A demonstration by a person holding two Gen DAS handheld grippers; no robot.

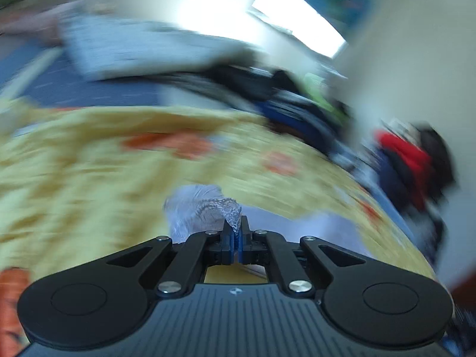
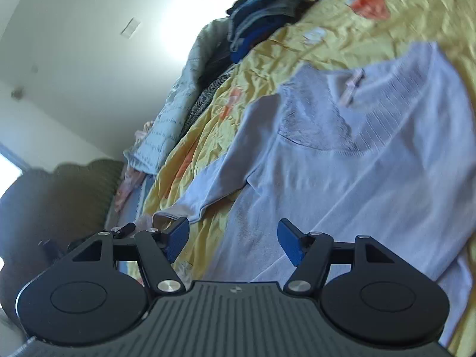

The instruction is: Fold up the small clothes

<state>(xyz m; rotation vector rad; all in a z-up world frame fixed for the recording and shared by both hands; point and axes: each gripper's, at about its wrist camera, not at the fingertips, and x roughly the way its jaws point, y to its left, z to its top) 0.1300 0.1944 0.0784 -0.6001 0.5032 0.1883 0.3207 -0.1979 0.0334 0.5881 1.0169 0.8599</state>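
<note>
A pale lilac knit top (image 2: 357, 154) lies spread on a yellow bedspread (image 2: 342, 41) with orange prints, its neck toward the far side and one sleeve (image 2: 214, 184) stretched to the left. My right gripper (image 2: 233, 238) hovers open over the top's lower part, nothing between its blue pads (image 2: 290, 244). In the blurred left wrist view, my left gripper (image 1: 237, 232) is shut on a lacy edge of the lilac top (image 1: 229, 208), which rises in a small peak from the jaws above the yellow bedspread (image 1: 89, 172).
A heap of dark, blue and red clothes (image 1: 401, 154) sits at the bed's far right, seen as dark clothes (image 2: 261, 15) in the right wrist view. A light quilted garment (image 2: 175, 110) drapes beside the bed. A dark green cushion (image 2: 65, 196) lies lower left.
</note>
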